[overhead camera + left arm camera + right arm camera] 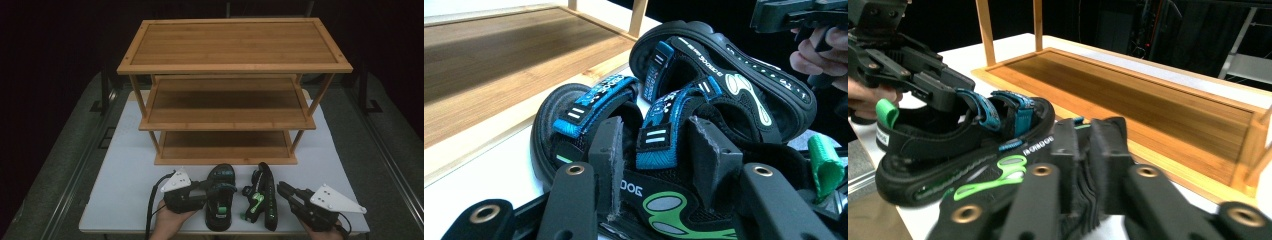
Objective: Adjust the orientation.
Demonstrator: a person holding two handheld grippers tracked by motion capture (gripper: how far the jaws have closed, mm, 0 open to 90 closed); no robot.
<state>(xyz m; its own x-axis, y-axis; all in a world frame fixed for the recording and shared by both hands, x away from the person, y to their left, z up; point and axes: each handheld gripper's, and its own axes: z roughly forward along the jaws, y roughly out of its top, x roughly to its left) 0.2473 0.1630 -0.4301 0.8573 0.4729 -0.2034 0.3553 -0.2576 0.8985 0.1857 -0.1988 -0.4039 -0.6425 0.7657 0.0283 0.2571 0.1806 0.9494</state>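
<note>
Two black sandals with blue straps and green marks lie on the white table [125, 190] in front of a wooden rack. The left sandal [220, 200] sits flat on its sole. My left gripper [224, 189] reaches over it from the left, open, its jaws on either side of a blue strap [655, 137] without pressing it. The right sandal [263, 192] lies tipped on its side, its insole [744, 95] turned toward the left gripper. My right gripper [280, 186] is just right of that sandal, its jaws [1087, 127] together, holding nothing I can make out.
The three-shelf wooden rack [235, 45] stands at the back of the table, all its shelves bare; its bottom shelf [225, 145] starts just beyond the sandals' toes. A hand holds each gripper at the table's near edge. Dark floor surrounds the table.
</note>
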